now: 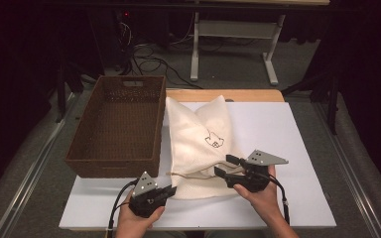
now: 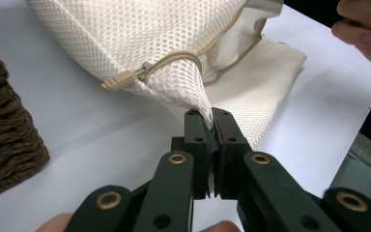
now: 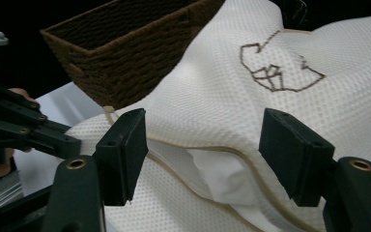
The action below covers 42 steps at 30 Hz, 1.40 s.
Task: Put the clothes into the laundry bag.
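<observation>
High view: fixed above the near edge, looking forward and down on the tabletop (image 1: 297,129). Both gripper views ride low, close up, facing the mesh bag (image 1: 196,144); all three share bag and wicker basket (image 1: 116,126)

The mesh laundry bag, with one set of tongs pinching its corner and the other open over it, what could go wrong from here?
1. The left tongs pinch just a thin fold of the mesh laundry bag near its zipper pull; a lift could let the fold slip out or strain the mesh.
2. The right tongs stand open over the bag's open seam; closing here might catch the white inner fabric instead of the edge.
3. The wicker basket sits close beside the bag and could snag it.
</observation>
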Motion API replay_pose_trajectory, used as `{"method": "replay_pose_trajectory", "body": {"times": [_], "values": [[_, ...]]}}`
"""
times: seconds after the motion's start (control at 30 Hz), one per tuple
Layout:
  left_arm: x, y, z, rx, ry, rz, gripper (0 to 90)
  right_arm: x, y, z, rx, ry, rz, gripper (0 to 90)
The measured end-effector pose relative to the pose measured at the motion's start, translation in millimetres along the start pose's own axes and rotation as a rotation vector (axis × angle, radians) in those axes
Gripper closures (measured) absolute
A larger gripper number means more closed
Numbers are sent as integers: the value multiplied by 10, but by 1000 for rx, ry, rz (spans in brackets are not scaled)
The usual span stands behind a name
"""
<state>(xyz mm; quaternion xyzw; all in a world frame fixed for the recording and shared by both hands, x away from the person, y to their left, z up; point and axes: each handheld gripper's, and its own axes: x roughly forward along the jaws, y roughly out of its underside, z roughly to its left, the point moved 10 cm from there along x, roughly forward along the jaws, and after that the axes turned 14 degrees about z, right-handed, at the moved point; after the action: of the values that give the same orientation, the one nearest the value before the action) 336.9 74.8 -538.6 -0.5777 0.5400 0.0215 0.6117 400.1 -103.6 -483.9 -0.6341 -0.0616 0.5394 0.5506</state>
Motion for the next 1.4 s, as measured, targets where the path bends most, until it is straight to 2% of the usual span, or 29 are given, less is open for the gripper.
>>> {"method": "replay_pose_trajectory", "body": {"times": [0.1,0.17,0.3,0.33,0.37,0.4,0.43,0.47,0.6,0.73,0.87,1.03,1.2,1.27,1.4], "values": [[-25,2,61,-62,22,-21,788,-9,-16,59,-22,11,3,349],[-51,6,120,-92,19,-31,707,-21,-23,74,-30,16,3,355],[-118,30,248,-157,21,-45,586,-58,-41,61,-10,27,11,367],[-143,44,296,-183,23,-47,560,-67,-47,64,-10,31,12,374],[-143,44,296,-183,23,-47,547,-79,-58,75,-10,34,11,378],[-163,69,347,-218,36,-49,541,-87,-67,86,-13,33,10,384],[-163,69,347,-218,36,-49,535,-91,-74,93,-18,35,9,389],[-156,97,377,-242,42,-45,528,-92,-81,110,-19,34,10,397],[-91,102,351,-224,35,-29,506,-61,-73,140,-28,35,19,413],[12,135,313,-209,35,11,457,-12,-59,189,-48,22,34,439],[61,168,324,-212,34,35,427,40,-57,266,-58,0,44,463],[63,148,394,-251,49,18,429,107,13,330,-78,-22,71,470],[80,161,371,-201,26,51,424,187,28,319,-79,-15,90,471],[91,171,370,-239,37,50,410,194,29,321,-86,-6,92,464],[127,199,330,-233,47,77,403,176,-10,345,-83,-9,63,433]]}}
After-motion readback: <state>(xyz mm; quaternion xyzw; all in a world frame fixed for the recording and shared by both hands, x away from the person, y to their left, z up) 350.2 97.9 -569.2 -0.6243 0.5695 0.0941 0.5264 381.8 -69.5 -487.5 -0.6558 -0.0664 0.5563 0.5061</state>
